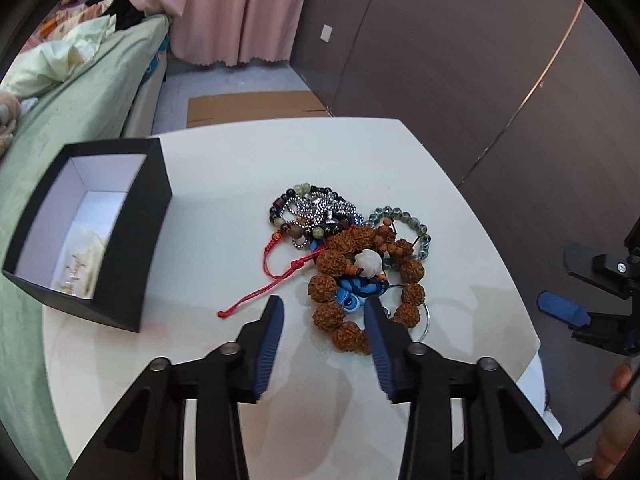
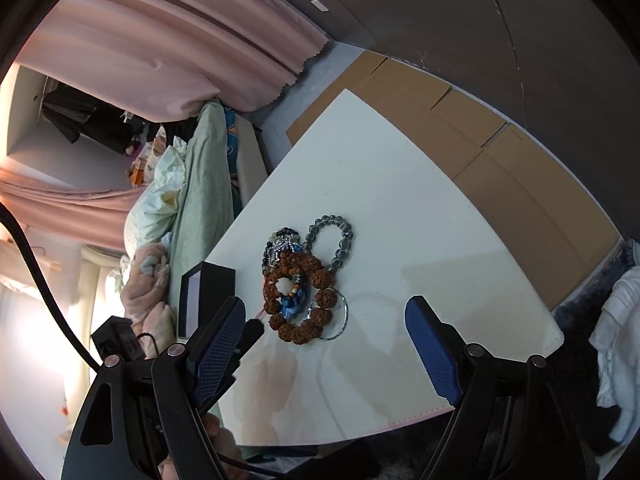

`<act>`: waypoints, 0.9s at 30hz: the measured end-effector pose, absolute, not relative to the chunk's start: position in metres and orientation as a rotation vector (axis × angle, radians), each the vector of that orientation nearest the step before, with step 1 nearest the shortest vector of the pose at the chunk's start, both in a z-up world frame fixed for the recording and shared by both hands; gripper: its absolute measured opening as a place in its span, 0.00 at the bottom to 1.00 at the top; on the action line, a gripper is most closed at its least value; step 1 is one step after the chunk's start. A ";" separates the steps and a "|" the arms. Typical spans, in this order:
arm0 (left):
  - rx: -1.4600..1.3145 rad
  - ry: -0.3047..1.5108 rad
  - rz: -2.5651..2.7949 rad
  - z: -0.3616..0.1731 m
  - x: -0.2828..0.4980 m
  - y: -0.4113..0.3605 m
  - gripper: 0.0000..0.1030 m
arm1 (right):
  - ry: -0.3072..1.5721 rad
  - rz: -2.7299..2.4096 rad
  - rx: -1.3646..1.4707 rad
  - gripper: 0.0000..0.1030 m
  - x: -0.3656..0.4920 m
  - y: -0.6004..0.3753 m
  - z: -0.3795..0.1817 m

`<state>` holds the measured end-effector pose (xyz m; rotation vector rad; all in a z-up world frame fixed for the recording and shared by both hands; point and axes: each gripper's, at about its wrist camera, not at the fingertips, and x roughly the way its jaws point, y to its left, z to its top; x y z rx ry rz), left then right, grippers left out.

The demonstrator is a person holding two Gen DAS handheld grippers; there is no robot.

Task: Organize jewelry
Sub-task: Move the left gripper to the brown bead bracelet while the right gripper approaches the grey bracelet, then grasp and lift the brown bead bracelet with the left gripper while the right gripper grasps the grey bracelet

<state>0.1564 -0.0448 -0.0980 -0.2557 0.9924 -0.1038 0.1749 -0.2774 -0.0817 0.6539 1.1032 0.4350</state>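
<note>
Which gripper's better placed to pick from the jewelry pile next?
Left. The left gripper already brackets the brown bead bracelet at the pile's near edge, beside the black box. The right gripper hangs open, farther back.

The right gripper (image 2: 325, 322) hangs over the near part of a white table (image 2: 420, 208), its blue-padded jaws wide apart with nothing between them. Just beyond them lies a heap of jewelry: a bracelet (image 2: 298, 300) of big brown beads on the near side, with a white bead (image 2: 285, 285) and blue cord (image 2: 289, 308) inside its ring. A thin metal ring (image 2: 340, 320) lies at its right edge. A grey bead bracelet (image 2: 332, 242) lies farther off, touching the heap. Left of the heap stands a black box (image 2: 206, 296), partly hidden behind the left finger. The left gripper's tip (image 2: 250, 334) shows just beside that finger. Cardboard (image 2: 500, 168) lies beyond the table, and a green bed (image 2: 204, 184) runs along its left.
</note>
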 end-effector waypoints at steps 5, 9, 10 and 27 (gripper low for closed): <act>-0.288 1.020 -0.095 -0.111 0.164 -0.044 0.31 | 1.098 0.437 0.654 0.80 0.178 -0.279 -0.081; -0.321 1.043 -0.105 -0.119 0.170 -0.042 0.31 | 1.099 0.439 0.654 0.80 0.180 -0.278 -0.081; -0.325 1.046 -0.107 -0.121 0.172 -0.043 0.31 | 1.101 0.441 0.652 0.80 0.181 -0.277 -0.082; -0.358 0.934 -0.167 -0.084 0.164 -0.041 0.20 | 1.115 0.450 0.621 0.80 0.187 -0.261 -0.084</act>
